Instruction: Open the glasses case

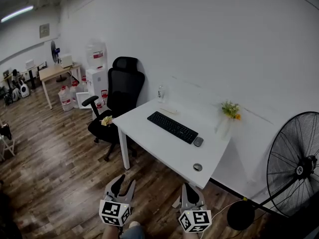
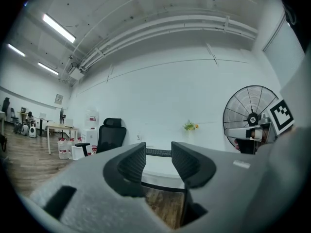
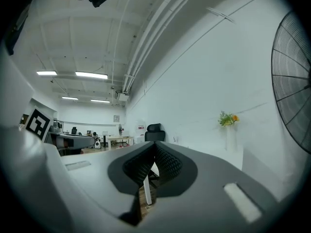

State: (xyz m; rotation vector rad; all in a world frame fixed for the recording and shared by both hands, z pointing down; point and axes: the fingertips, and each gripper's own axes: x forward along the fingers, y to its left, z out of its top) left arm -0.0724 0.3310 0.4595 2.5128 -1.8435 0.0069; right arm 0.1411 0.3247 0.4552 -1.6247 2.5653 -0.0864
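Note:
A white desk (image 1: 164, 146) stands ahead of me, well beyond both grippers. On its far side lies a small pale flat thing (image 1: 168, 111) that may be the glasses case; it is too small to tell. My left gripper (image 1: 124, 185) (image 2: 159, 152) hangs over the wooden floor short of the desk's near edge, jaws open with nothing between them. My right gripper (image 1: 191, 190) (image 3: 154, 148) hovers beside it to the right, its tips meeting and holding nothing. Both point level toward the desk.
On the desk are a black keyboard (image 1: 172, 127), a mouse (image 1: 198, 141), a small round object (image 1: 198, 167), a bottle (image 1: 160, 93) and a vase of flowers (image 1: 230, 111). A black office chair (image 1: 122, 91) stands at the desk's left, a standing fan (image 1: 296, 166) at the right.

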